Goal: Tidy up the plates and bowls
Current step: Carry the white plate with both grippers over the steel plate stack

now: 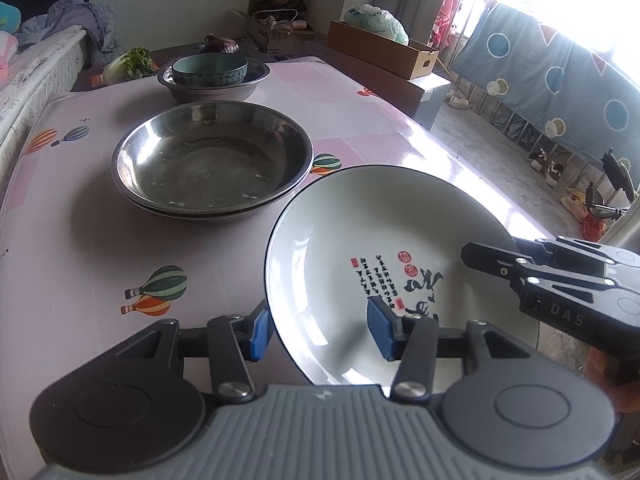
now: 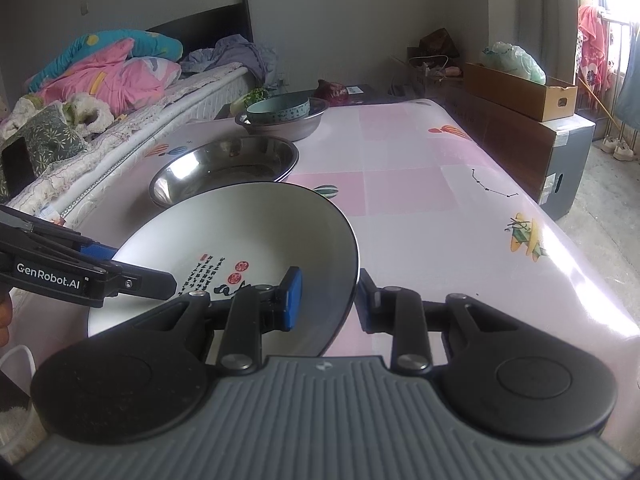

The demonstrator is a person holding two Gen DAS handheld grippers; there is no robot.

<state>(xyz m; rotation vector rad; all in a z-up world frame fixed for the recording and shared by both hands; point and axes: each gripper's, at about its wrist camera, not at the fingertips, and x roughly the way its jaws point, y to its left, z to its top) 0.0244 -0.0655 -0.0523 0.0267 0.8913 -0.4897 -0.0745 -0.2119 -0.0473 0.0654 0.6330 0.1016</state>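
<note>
White ceramic plate with a dark rim and black-and-red calligraphy (image 1: 360, 256) sits tilted above the near end of the pink patterned bench (image 1: 80, 240), gripped on two sides. Left hand-held gripper (image 1: 320, 330) straddles its near-left rim, one blue pad outside and one on the inner face, jaws partly closed on it. Right hand-held gripper (image 2: 326, 298) clamps the opposite rim the same way, jaws narrow. Beyond the plate rest stacked shallow stainless-steel basins (image 1: 212, 160), and farther back a teal bowl (image 1: 210, 69) stands inside a smaller steel basin (image 1: 212, 86).
</note>
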